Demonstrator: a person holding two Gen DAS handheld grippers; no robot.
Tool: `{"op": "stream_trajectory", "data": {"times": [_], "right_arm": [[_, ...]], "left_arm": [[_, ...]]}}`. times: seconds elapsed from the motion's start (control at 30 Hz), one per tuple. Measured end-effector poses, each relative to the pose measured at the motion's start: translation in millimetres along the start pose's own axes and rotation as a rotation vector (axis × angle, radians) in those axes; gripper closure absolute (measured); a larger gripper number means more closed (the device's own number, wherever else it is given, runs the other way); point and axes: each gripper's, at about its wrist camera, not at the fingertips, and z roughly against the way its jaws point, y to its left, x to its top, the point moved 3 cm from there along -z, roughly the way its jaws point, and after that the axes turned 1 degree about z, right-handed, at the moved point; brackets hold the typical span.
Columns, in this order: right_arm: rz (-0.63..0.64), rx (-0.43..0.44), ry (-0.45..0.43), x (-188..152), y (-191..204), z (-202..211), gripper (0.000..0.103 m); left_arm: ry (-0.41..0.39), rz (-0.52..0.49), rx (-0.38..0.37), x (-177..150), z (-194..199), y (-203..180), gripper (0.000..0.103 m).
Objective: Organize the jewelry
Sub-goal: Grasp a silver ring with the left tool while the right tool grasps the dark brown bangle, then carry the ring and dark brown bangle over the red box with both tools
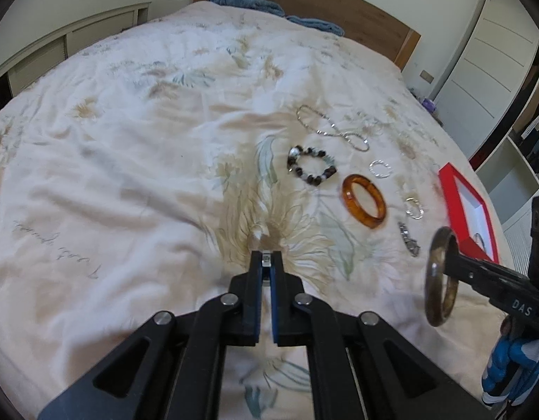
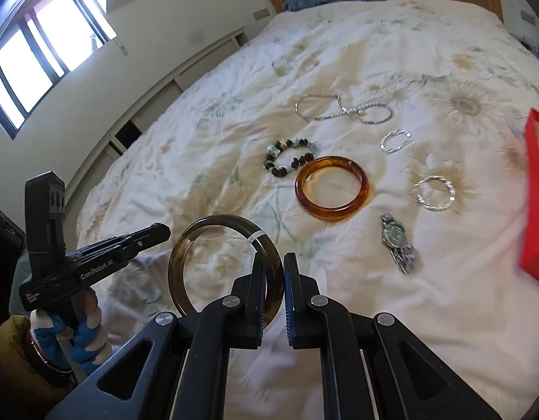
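In the left wrist view, the left gripper (image 1: 266, 257) is seen with its fingers (image 1: 255, 273) drawn fully together above the floral bedspread (image 1: 129, 140); a small pale metal piece shows at the tips, but whether it is a jewel cannot be told. Ahead and to the right, jewelry is spread on the bed: a silver chain (image 1: 330, 127), a beaded bracelet (image 1: 311, 169), an amber bangle (image 1: 364, 201), two thin silver rings (image 1: 380, 168) (image 1: 414, 208) and a wristwatch (image 1: 408, 239). A red box (image 1: 458, 189) with a white lining lies at the right edge. The right gripper (image 1: 456, 257) is seen from the side, with a dark brown bangle (image 1: 441, 276) held clear of the bedspread.

In the right wrist view, the right gripper (image 2: 273, 262) is closed on the rim of the dark brown bangle (image 2: 225, 266), which is raised upright above the bedspread (image 2: 374, 35). The left gripper (image 2: 157, 232) is seen at the left, held by a gloved hand (image 2: 73, 336). The amber bangle (image 2: 332, 189), the beaded bracelet (image 2: 292, 157), the chain (image 2: 343, 109), the rings (image 2: 395, 141) (image 2: 434, 193) and the wristwatch (image 2: 397, 243) lie beyond, with the red box (image 2: 535, 192) at the right edge.
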Motion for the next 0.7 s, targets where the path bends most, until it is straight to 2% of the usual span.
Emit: {"op": "stream_trajectory", "data": {"times": [0.4,0.7], "right_arm": [[-0.048,-0.055,-0.098,-37,2,98,0.093],[-0.134,-0.127,-0.151,-84,-32,160,0.093]], "left_arm": [[-0.055,-0.061,-0.027,-18,68,-44,0.100],[-0.037,-0.136,-0.093,-33,86,-105,0.100]]}}
